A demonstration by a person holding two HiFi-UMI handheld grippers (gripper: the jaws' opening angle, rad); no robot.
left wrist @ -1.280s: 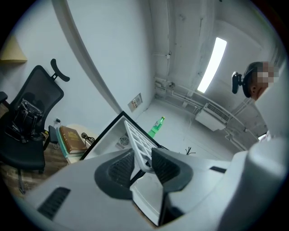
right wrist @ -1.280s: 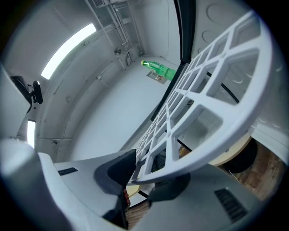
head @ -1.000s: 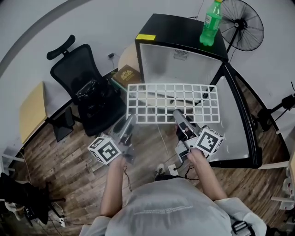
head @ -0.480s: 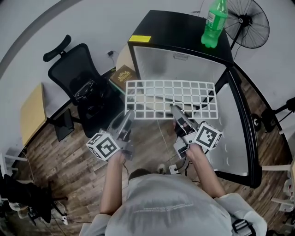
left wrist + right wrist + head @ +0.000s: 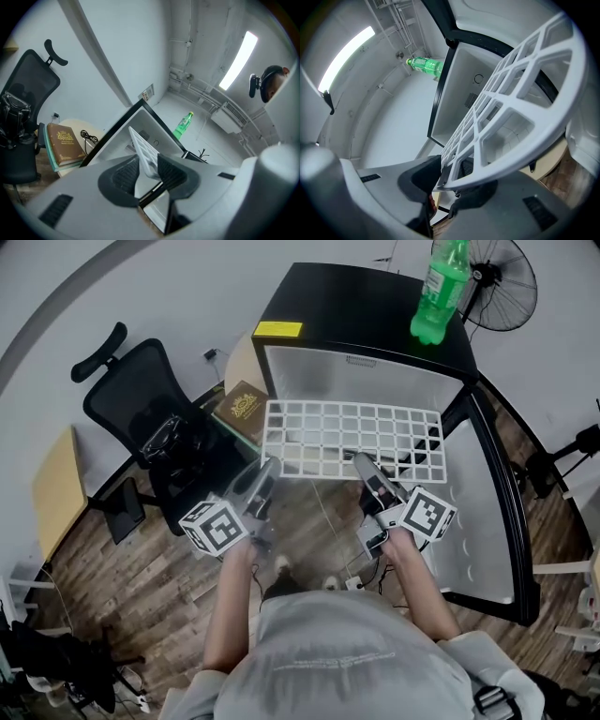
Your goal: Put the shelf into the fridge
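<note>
The shelf [image 5: 352,439] hangs in the air straight ahead of both my grippers. It lies flat, with its long axis running left to right across the open mouth of the fridge [image 5: 356,306], so it must go in broadside, far long edge first. I hold it by the near long edge. My left gripper [image 5: 266,467] is clamped on the shelf close to its near left corner, the ribbed pads pinching the thin edge. My right gripper [image 5: 362,463] is closed on a rim bar nearer the middle, leaving the right end of the shelf overhanging. That far edge sits at the fridge opening, though I cannot tell whether it has crossed the front lip. Both hands look about equally close to the cavity. The shelf is a white rigid lattice of square cells, plastic by the look of it, with a thicker outer rim. Light and stiff, I judge, but easily racked if my two hands drift apart. The fridge is a small black box with a pale, smooth inner liner. Its door [image 5: 483,512] is swung wide to the right. A green plastic bottle [image 5: 439,292] stands upright near the back right corner of the fridge's top. To the left of the fridge are a brown book [image 5: 242,401] and a black mesh office chair [image 5: 141,418], on a wood-plank floor [image 5: 122,568].
</note>
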